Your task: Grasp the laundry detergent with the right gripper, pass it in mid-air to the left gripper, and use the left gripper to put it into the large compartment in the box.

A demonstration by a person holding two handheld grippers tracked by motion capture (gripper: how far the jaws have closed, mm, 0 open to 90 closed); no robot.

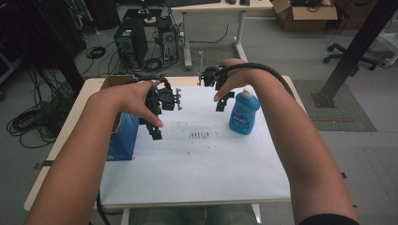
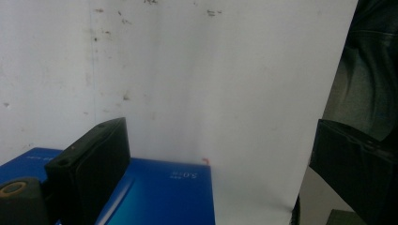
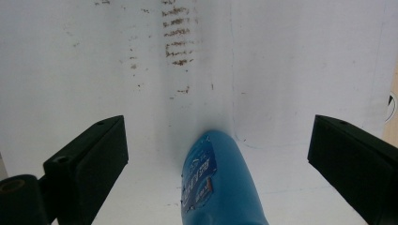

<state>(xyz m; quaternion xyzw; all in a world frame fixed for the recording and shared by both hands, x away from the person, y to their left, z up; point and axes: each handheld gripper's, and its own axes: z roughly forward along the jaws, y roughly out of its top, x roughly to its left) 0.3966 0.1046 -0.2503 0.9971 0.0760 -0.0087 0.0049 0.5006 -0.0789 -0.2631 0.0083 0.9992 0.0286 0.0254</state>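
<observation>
Right claw (image 3: pixel 218 154) straddles blue bottle (image 3: pixel 220 183).

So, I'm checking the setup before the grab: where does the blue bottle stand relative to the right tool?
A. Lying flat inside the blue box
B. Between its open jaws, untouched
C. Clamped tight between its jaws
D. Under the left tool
B: in the right gripper view the blue bottle rises between the right tool's wide-apart jaws, with clear gaps on both sides.

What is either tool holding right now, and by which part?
Nothing is held. The left tool hangs open above the blue box, and the right tool is open over the blue bottle, its jaws clear of it.
</observation>
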